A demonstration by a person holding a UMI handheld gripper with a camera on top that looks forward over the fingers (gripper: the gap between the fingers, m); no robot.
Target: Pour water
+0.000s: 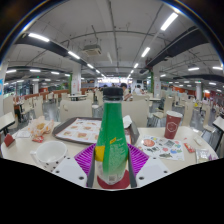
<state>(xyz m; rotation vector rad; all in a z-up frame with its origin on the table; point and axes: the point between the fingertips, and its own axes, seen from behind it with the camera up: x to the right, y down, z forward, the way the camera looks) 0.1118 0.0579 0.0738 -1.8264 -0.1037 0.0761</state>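
Jaws pinch the green bottle upright, cap on; a red cup stands ahead, to the right.

White tongs, seemingly purple pads.

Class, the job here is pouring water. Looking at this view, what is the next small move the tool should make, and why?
Probably lift the green bottle and carry it toward the red cup. The tool appears shut on the bottle, pads against both sides, yet the bottle stands upright with its cap on, and the cup sits apart, beyond the fingers. The cap must come off before tilting.
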